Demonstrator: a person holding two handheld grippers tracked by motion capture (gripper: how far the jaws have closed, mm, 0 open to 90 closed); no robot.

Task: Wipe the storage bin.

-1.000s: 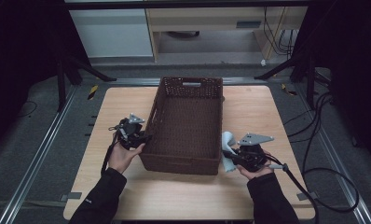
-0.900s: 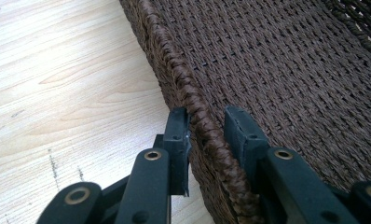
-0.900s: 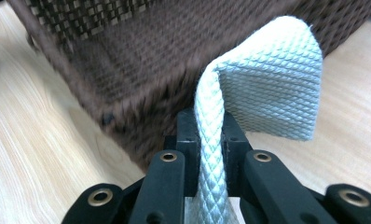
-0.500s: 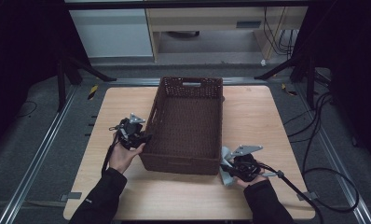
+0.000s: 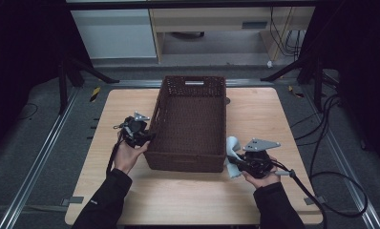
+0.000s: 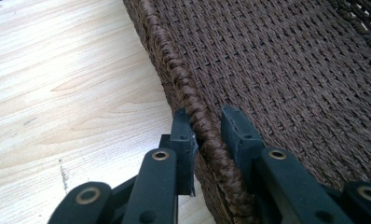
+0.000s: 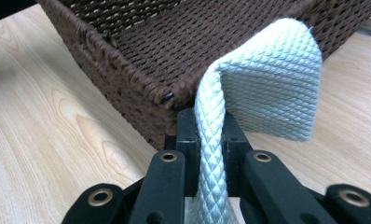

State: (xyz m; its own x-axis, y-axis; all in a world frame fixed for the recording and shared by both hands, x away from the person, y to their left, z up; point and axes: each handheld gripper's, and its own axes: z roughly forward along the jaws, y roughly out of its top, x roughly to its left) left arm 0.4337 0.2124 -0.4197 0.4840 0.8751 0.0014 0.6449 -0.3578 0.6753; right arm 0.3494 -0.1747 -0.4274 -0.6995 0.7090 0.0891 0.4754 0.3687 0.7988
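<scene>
At the lower right of the frame the right gripper [image 5: 237, 161] is clamped on a pale cloth [image 5: 233, 148] just beside the brown basket [image 5: 188, 119], not yet inside, while the left gripper [image 5: 147, 136] pinches the basket's left rim on the bench [image 5: 255, 109].

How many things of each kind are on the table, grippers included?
Basket, brown wicker: 1
Cloth, pale, folded: 1
Grippers: 2, the left gripper clamped on the basket's rim and the right gripper clamped on the cloth
Total: 4
</scene>
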